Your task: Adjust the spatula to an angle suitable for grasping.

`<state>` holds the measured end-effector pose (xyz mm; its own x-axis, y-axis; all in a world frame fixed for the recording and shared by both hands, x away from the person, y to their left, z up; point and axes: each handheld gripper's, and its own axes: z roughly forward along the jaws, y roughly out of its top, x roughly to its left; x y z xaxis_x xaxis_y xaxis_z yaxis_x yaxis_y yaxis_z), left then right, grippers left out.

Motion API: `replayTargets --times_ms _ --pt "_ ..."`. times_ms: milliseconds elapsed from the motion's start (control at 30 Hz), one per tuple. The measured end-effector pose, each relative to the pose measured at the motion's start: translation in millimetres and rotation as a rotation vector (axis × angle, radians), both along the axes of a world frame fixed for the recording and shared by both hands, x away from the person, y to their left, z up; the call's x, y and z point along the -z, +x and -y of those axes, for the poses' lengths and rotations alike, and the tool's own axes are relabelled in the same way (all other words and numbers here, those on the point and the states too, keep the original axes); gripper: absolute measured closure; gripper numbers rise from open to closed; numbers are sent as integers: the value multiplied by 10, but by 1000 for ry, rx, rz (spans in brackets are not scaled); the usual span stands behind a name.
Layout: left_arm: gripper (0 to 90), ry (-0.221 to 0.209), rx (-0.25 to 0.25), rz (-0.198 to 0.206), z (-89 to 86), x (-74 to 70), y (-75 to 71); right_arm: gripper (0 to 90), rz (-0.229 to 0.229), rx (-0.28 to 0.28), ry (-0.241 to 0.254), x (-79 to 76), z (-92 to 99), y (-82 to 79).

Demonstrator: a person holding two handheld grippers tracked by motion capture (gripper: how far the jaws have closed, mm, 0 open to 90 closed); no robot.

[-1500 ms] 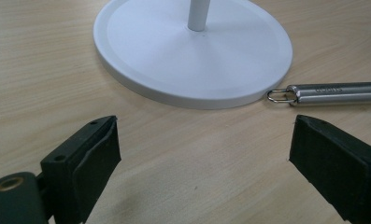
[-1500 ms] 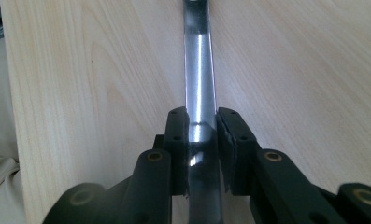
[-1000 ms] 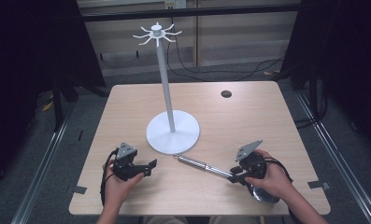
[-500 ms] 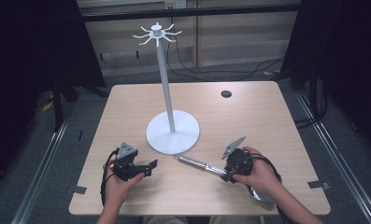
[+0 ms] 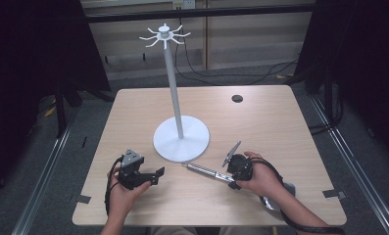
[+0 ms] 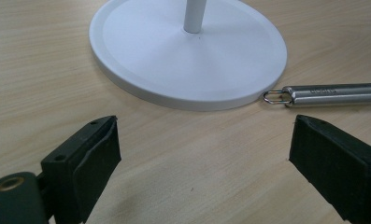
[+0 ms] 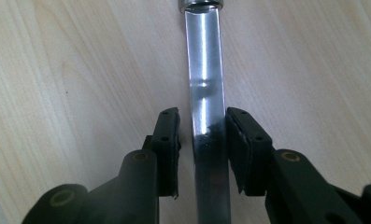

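A steel utensil lies on the wooden table, its round handle (image 5: 204, 170) pointing at the base (image 5: 194, 139) of a tall white hook stand (image 5: 171, 83). A wire loop (image 6: 274, 97) on the handle's end almost touches that base. My right gripper (image 5: 233, 180) straddles the utensil's flat shaft (image 7: 204, 70). Its jaws have just been closing, the right pad (image 7: 234, 140) lies against the metal, and a thin gap shows at the left pad (image 7: 171, 140). The utensil's head (image 5: 273, 198) peeks out under the right forearm. My left gripper (image 5: 155, 175) rests open on the table left of the handle, with nothing between its pads (image 6: 99, 158).
A small black round thing (image 5: 237, 98) sits at the far right of the table. Tape marks (image 5: 83, 199) lie near the front corners. Dark curtains and floor rails flank the table (image 5: 133, 112).
My right hand has slid left along the utensil toward its handle, and its jaws have narrowed around the shaft. The left hand has stayed put.
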<state>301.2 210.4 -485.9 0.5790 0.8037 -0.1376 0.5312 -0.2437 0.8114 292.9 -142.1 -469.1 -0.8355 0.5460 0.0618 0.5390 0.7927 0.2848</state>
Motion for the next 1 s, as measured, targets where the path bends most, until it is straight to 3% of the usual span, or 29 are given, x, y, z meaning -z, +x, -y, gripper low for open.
replayTargets --times_ms 167,433,800,1000 --pt "89 2 3 5 8 -6 -3 747 9 -44 -59 -16 -57 19" --pt "89 7 -1 1 9 3 0 758 -3 -54 -84 -21 -97 46" --pt "90 1 12 18 38 -22 -6 760 7 -73 -22 -44 -27 15" --pt "90 -4 16 26 46 -37 -14 760 24 -34 77 -156 88 -22"
